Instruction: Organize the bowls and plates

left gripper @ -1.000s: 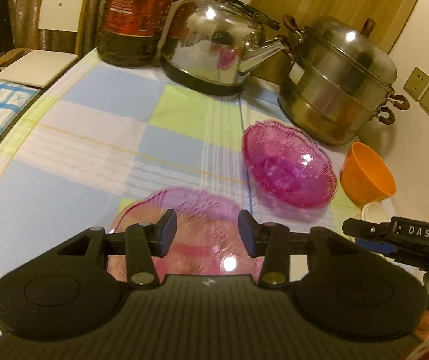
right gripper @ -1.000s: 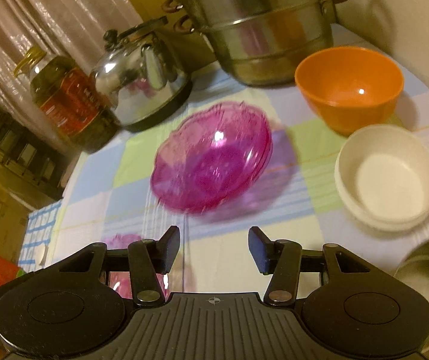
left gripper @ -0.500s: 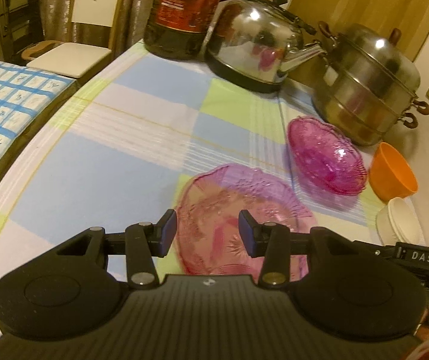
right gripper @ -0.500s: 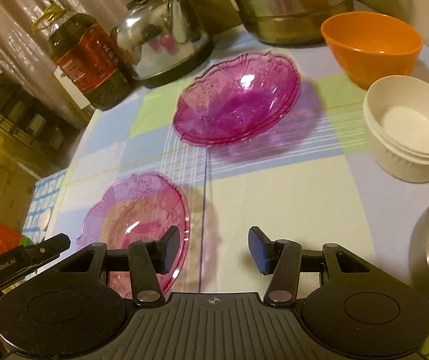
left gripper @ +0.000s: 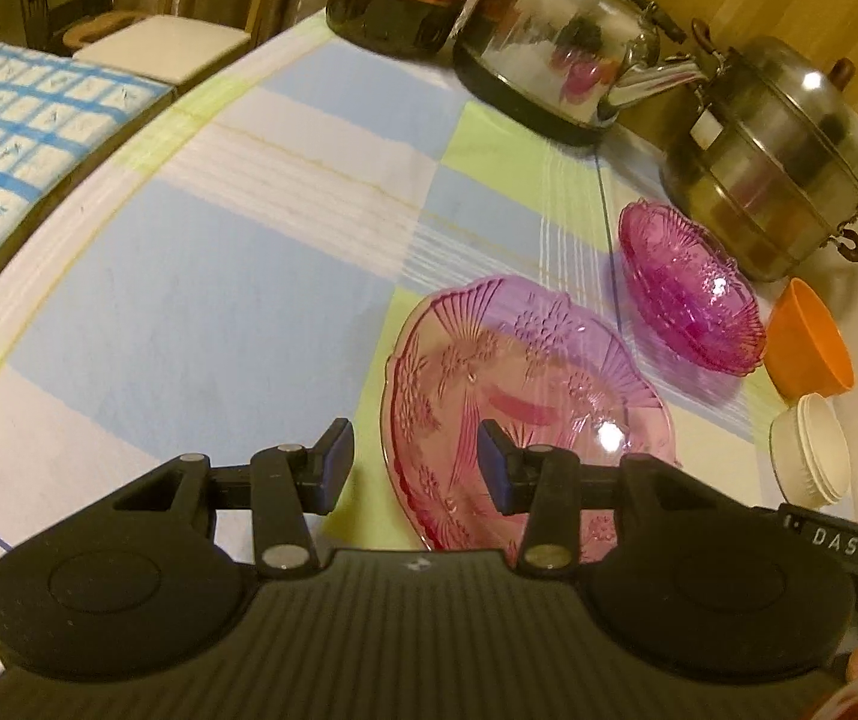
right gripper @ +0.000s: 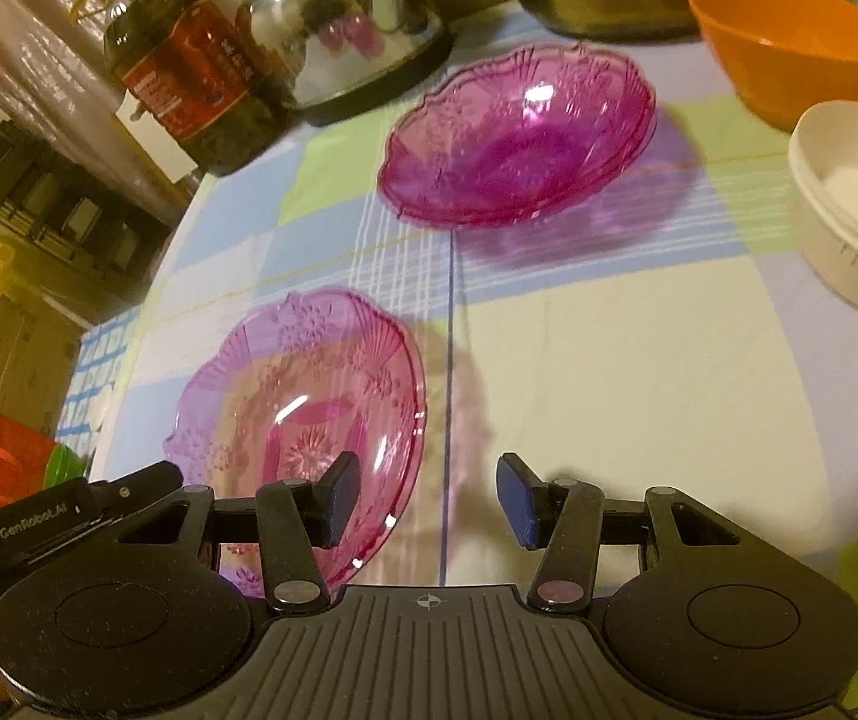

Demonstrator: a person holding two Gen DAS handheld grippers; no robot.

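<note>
Left claw (left gripper: 416, 459) half open, nothing between the pads, hanging over the near rim of the pale pink glass plate (left gripper: 519, 402), probably lining up to pinch that edge. Plate sits empty toward the near edge of the desk (left gripper: 219, 276). Right claw (right gripper: 429, 501) also half open and empty, over bare cloth just right of that plate. Further back, a stack of deeper magenta glass bowls (right gripper: 519, 138), nothing inside, likely where the plates go. Toward the right edge: orange bowl (right gripper: 789, 48), empty, then nested white bowls (right gripper: 855, 204), also empty.
</note>
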